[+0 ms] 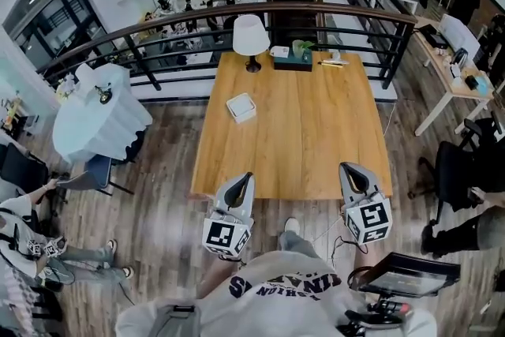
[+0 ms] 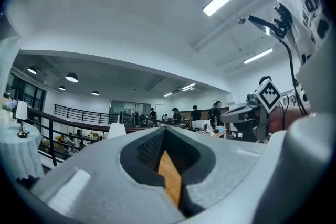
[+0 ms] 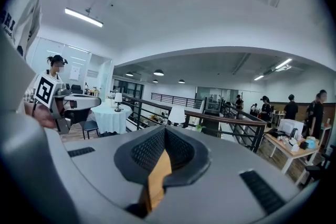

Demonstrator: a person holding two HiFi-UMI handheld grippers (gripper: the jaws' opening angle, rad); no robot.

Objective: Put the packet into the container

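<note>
Packet (image 1: 241, 106), probably the white square, looks light: pinch its edge. Left gripper (image 1: 247, 177), right gripper (image 1: 347, 168) fingers clenched, empty.

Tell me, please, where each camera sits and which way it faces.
Head view: on the person's head, looking steeply down at the wooden table; shows the left hand-held gripper, the right hand-held gripper and the person's shirt.
Left gripper view: rides that hand-held gripper, looking level along its shut jaws over the table; the right one shows at the right.
Right gripper view: likewise, toward the railing; the left one shows at the left.
Shared: all three show the white lamp.
</note>
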